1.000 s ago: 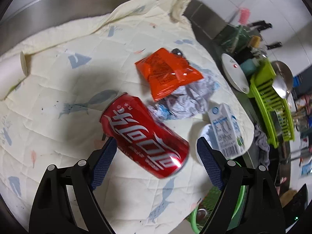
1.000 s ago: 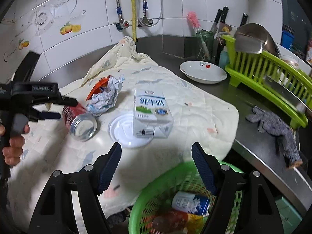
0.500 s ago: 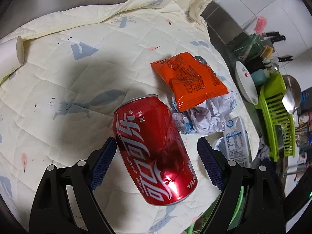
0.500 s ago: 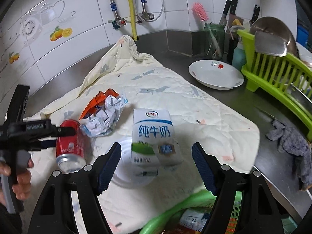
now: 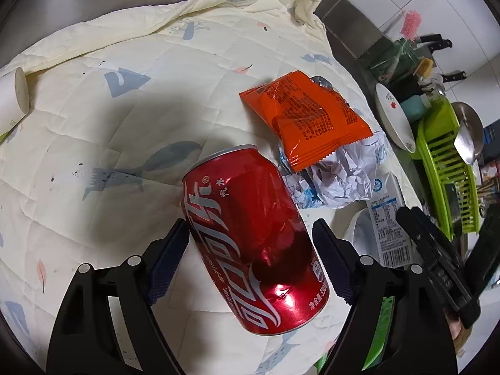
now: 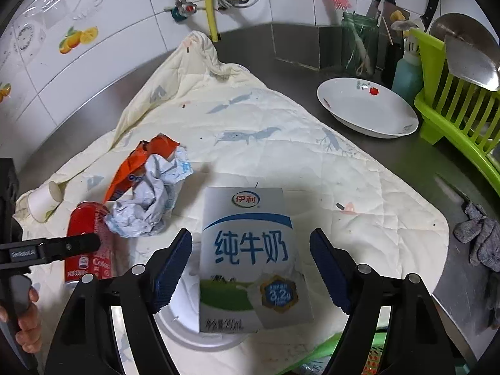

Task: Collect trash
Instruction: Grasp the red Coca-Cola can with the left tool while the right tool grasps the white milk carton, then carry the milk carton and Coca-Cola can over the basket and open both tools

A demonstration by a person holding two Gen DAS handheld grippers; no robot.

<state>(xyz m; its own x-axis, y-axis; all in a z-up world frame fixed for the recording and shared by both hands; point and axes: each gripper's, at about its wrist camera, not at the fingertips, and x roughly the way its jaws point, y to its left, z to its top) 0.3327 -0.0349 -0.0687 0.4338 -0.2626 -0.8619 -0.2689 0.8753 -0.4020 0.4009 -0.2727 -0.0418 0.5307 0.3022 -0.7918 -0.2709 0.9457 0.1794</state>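
Surface: steel counter (image 6: 415, 168), one quilted cloth (image 5: 131, 118) spread over it.
Left gripper (image 5: 250, 259): jaws apart, straddling one red cola can (image 5: 250, 243) lying on the cloth.
Right gripper (image 6: 250, 268): jaws apart, flanking one milk carton (image 6: 250, 259) atop one white lid (image 6: 187, 328).
Beside can: one orange wrapper (image 5: 309, 118), one crumpled paper (image 5: 337, 178).
Farther: one paper cup (image 6: 43, 201), one bowl (image 6: 365, 106).

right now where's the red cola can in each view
Left wrist: the red cola can lies centre frame, between the open left gripper's fingers.
Right wrist: same can at lower left, partly behind the left gripper.
Shared landmark: the crumpled paper beside it.
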